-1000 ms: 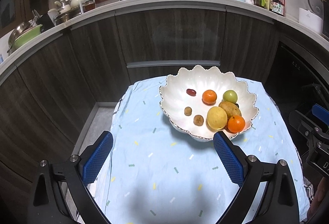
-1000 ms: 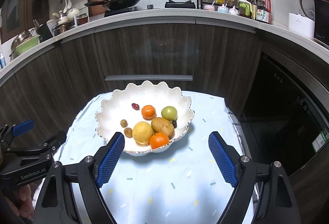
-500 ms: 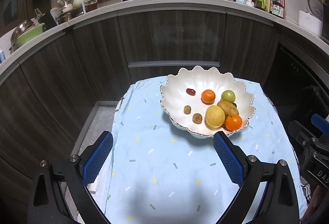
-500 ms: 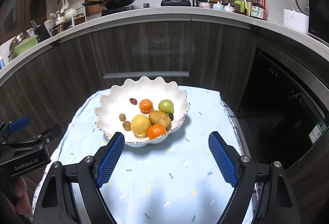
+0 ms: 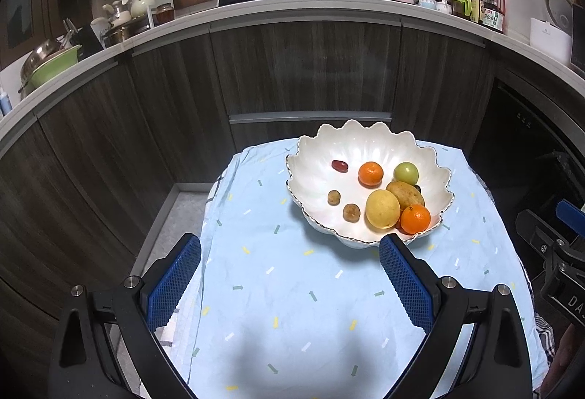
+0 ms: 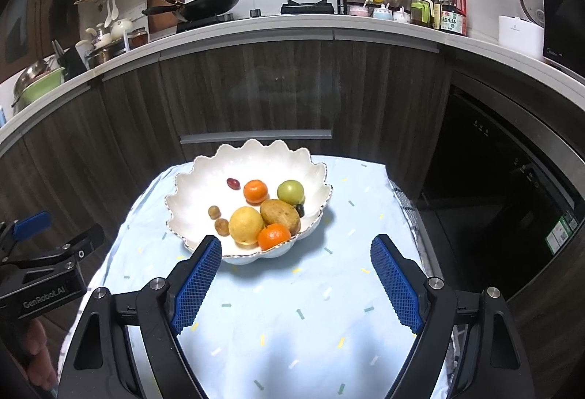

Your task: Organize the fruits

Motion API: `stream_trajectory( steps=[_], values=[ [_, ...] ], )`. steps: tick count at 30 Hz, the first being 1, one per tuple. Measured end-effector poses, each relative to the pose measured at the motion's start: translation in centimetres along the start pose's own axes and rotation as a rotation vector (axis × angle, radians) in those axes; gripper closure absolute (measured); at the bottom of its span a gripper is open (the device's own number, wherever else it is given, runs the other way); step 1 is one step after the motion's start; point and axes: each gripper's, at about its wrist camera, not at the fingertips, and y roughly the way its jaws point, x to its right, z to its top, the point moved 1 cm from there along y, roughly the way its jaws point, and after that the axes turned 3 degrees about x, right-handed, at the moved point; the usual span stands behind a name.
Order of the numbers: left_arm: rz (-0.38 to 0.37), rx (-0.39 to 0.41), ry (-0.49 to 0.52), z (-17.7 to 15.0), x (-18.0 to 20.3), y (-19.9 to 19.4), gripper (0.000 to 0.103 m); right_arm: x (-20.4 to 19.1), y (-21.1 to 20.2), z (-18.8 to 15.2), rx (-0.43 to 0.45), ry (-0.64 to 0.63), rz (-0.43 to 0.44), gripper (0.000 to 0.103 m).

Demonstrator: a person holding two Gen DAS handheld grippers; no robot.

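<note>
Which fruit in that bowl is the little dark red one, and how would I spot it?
Find the white scalloped bowl on the pale blue tablecloth. Inside, towards its far left, the small dark red fruit lies alone, just left of the farther orange. It is the only red, oval piece, smaller than everything but the two brown balls.

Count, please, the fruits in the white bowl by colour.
Orange: 2
Yellow: 1
Green: 1
Brown, large: 1
Brown, small: 2
Dark red: 1
Dark, nearly hidden: 1
Total: 9, all in the bowl.
</note>
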Motion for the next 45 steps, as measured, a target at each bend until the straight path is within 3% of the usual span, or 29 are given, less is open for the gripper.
stream_trajectory(
  steps=[45],
  values=[
    [0.018, 0.014, 0.0, -0.08, -0.17, -0.32, 0.004, -0.07, -0.09, -0.16, 0.006, 0.002, 0.001, 0.019]
  ],
)
